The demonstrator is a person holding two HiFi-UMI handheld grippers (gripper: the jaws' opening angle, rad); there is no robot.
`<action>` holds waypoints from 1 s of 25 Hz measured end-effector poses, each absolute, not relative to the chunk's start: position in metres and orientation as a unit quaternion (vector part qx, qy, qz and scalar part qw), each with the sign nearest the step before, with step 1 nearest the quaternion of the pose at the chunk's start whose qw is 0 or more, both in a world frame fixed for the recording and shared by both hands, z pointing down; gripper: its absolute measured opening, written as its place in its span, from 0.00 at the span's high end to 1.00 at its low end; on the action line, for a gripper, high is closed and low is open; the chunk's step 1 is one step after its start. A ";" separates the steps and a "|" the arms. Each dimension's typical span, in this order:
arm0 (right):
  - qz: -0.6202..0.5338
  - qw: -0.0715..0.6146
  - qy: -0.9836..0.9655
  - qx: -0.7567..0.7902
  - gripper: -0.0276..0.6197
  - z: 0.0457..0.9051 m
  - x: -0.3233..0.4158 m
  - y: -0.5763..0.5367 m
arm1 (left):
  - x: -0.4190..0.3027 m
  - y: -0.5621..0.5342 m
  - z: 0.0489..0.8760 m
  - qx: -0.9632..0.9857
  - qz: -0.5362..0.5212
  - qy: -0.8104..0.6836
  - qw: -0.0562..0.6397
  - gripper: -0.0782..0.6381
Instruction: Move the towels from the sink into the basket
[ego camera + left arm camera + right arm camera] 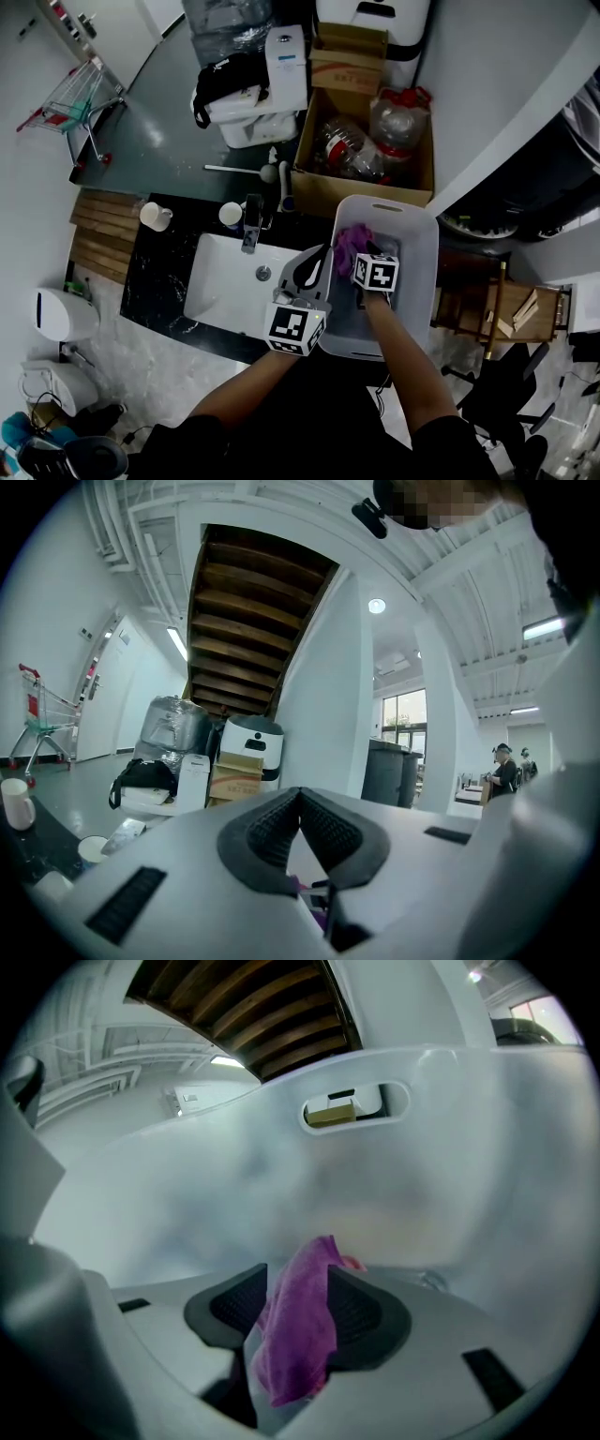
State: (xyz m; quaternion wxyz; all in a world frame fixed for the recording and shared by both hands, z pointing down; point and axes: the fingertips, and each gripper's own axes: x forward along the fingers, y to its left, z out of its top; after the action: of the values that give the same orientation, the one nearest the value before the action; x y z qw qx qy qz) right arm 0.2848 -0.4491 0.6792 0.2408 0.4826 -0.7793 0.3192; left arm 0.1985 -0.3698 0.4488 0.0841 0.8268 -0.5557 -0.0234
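My right claw point(298, 1283) points down into the basket point(234, 1185). Its jaws stand apart with the purple towel point(300, 1335) hanging loose between them, lying against one ribbed pad and clear of the other. So the towel is inside the basket walls, low down, but I cannot tell whether it rests on the bottom. My left claw point(300, 803) hovers level between the sink point(225, 281) and the basket with its jaws together on nothing. In the head view, the part of the sink that shows holds no towel.

The main risk, as I judge it, is the cloth clinging. The fabric could catch on the pad's ribs, and if I lift straight up it may ride out with the claw and drop over the rim or back toward the sink. A small shake or a wider spread before lifting should free it. The second risk is the rim itself. My right wrist is deep between the walls, so a slanted pull could hook the edge and shift or tip the basket. My left claw sits near that same edge and could nudge it too.
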 end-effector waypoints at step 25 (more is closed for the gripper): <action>0.184 0.135 -0.810 0.540 0.87 0.528 0.272 -0.376 | 0.166 -0.307 0.436 0.845 -0.054 -0.525 0.090 0.87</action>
State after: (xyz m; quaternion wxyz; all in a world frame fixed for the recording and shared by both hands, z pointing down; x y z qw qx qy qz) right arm 0.2722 -0.3760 0.5278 0.1352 0.5400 -0.8100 0.1845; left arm 0.1664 -0.3068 0.4356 0.0895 0.8446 -0.5251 -0.0539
